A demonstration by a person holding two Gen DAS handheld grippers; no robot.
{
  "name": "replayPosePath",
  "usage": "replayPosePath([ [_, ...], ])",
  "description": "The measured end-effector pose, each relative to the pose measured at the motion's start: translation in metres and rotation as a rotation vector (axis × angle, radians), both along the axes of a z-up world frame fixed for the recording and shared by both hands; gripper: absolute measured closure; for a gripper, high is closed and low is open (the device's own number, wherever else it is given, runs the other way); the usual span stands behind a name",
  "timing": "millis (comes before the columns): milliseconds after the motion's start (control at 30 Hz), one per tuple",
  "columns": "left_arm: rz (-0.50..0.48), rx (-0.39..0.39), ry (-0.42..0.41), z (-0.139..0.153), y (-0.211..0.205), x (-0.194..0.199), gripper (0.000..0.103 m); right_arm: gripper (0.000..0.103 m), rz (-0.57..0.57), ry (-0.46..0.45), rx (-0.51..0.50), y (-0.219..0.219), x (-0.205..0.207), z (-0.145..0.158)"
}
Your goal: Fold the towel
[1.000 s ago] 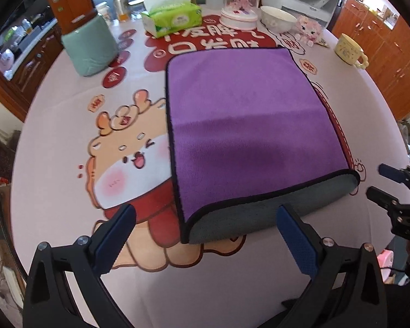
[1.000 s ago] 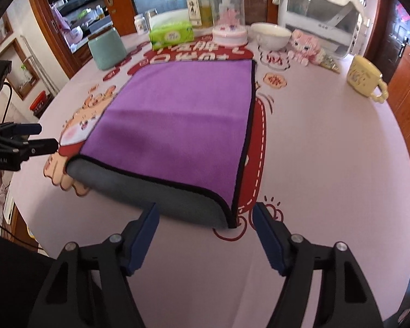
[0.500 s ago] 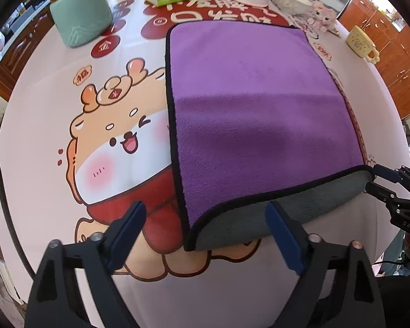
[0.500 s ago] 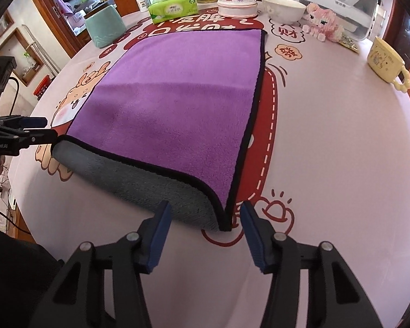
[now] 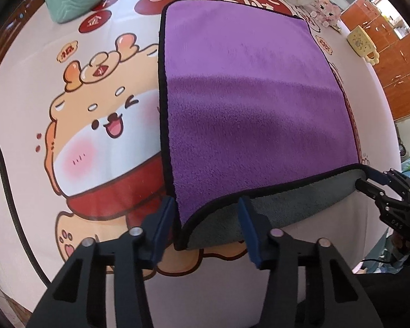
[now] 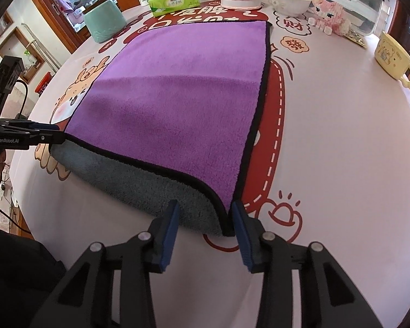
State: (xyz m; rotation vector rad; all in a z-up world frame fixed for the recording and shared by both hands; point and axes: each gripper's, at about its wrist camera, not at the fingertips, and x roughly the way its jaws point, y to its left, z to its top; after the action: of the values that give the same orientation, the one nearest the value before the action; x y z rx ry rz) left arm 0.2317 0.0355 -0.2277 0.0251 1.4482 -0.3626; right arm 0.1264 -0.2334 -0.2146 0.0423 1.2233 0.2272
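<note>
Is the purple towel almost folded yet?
It looks folded once already: the purple towel lies doubled on the table, grey side curling out at the near edge. Right now the left gripper and right gripper are open around its two near corners, not pinching yet. Left to do, probably: grab both corners and fold it over again.

Both views sit low and close at the near edge of the desk (image 5: 27, 142), facing far: the left one over the towel's (image 5: 246, 104) near-left corner, the right one over its near-right corner. Both share the towel (image 6: 177, 104) and far clutter.
</note>
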Motion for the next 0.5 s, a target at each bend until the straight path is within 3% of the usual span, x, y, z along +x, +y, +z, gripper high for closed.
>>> replayPosePath([
  [200, 0.000, -0.020, 0.019, -0.002, -0.003, -0.004, 0.067, 0.069, 0.001, -0.001, -0.006, 0.000, 0.000, -0.001],
  [500, 0.019, -0.021, 0.032, -0.001, 0.006, -0.007, 0.088, 0.078, 0.001, -0.006, -0.020, -0.001, 0.000, -0.001],
])
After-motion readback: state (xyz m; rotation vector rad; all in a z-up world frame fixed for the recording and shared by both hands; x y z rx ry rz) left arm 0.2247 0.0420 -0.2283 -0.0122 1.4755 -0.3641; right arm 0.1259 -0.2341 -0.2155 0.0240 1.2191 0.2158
